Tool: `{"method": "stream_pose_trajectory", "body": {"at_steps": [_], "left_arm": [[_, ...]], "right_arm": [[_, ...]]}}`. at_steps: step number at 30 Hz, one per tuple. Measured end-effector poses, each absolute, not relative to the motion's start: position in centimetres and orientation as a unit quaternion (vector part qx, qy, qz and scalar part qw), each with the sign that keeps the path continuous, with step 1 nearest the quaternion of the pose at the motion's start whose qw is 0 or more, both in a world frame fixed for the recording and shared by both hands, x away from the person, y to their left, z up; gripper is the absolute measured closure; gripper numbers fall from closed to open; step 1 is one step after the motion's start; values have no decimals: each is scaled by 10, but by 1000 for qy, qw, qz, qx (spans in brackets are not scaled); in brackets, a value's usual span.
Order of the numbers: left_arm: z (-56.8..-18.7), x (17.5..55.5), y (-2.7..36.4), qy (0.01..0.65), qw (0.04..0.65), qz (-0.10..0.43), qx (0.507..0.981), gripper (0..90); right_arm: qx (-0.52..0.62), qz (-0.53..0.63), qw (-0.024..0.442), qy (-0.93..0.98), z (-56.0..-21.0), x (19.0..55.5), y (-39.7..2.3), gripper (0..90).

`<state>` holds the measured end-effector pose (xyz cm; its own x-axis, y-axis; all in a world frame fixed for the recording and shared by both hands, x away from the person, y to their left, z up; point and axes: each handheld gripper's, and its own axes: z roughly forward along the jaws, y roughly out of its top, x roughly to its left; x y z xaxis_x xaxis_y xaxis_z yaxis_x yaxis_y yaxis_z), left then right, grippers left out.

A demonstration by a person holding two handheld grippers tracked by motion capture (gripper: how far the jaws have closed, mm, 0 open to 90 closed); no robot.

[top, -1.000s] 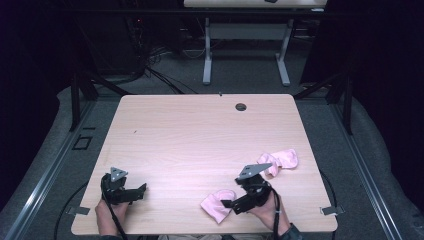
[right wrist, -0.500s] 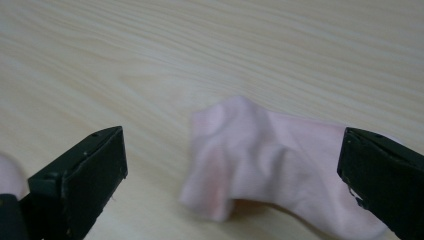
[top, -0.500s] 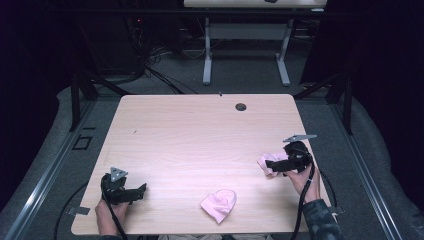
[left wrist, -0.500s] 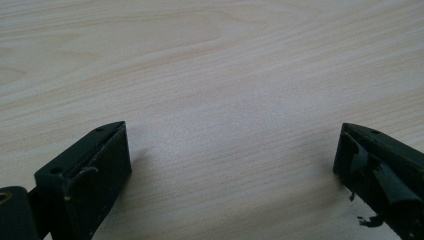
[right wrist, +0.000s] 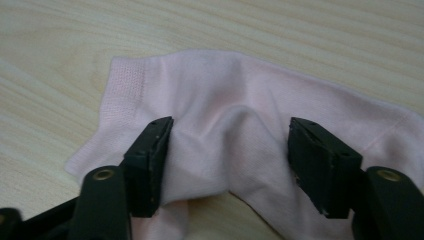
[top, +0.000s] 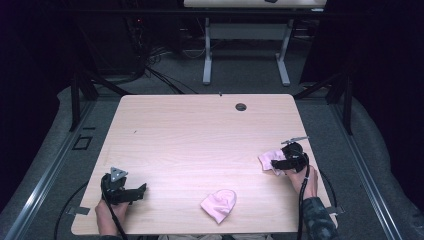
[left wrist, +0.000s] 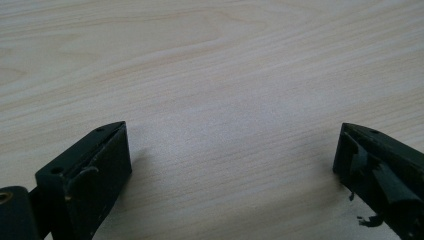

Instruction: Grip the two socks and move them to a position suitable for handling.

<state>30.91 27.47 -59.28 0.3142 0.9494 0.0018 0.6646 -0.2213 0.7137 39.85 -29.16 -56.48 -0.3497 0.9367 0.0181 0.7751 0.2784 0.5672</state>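
right claw [right wrist: 227,155] open, jaws straddling a pink sock [right wrist: 260,125] at the table's [top: 200,140] right edge, pick-up step likely; next: close on it. left claw [left wrist: 230,160] open, idle. second sock [top: 219,205] near front edge.

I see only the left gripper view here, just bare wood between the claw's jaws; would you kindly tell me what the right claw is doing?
Observer: The right claw is down on a pink sock near the table's right edge, jaws apart with a ridge of fabric between them.
Operator: Thank you. Is there another sock?
Observer: Yes, a second pink sock lies bunched near the front edge, apart from both claws.
Operator: And where does my left claw sit?
Observer: The left claw rests open at the front left corner.
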Motion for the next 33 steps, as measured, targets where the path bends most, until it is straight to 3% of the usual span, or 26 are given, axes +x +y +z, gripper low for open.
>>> {"method": "stream_pose_trajectory", "body": {"at_steps": [2, 3, 4, 5, 7, 8, 15, 20, 24, 29, 33], "left_arm": [[-593, 309, 275, 540, 313, 227, 748, 18], [-593, 309, 275, 540, 313, 227, 748, 17], [-593, 309, 275, 540, 313, 228, 748, 18], [-593, 309, 275, 540, 313, 228, 748, 18], [-593, 309, 275, 540, 313, 227, 748, 18], [-593, 309, 275, 539, 313, 227, 748, 18], [-593, 309, 275, 539, 313, 227, 748, 19], [-593, 309, 275, 539, 314, 228, 748, 19], [-593, 309, 275, 539, 313, 228, 748, 19], [-593, 309, 275, 539, 314, 228, 748, 20], [-593, 309, 275, 539, 314, 227, 748, 21]], "right_arm": [[546, 252, 163, 782, -564, 398, -293, 472], [545, 254, 164, 782, -564, 397, -293, 528], [545, 259, 162, 781, -564, 396, -295, 649], [545, 259, 162, 781, -564, 396, -295, 649], [546, 270, 158, 777, -564, 396, -297, 802], [547, 274, 155, 775, -564, 396, -298, 821], [528, 313, 165, 772, -544, 387, -291, 836], [440, 370, 175, 800, -495, 366, -241, 834], [385, 390, 163, 820, -482, 363, -198, 831], [352, 374, 137, 847, -491, 369, -156, 829], [329, 327, 99, 880, -526, 381, -119, 823]]}}
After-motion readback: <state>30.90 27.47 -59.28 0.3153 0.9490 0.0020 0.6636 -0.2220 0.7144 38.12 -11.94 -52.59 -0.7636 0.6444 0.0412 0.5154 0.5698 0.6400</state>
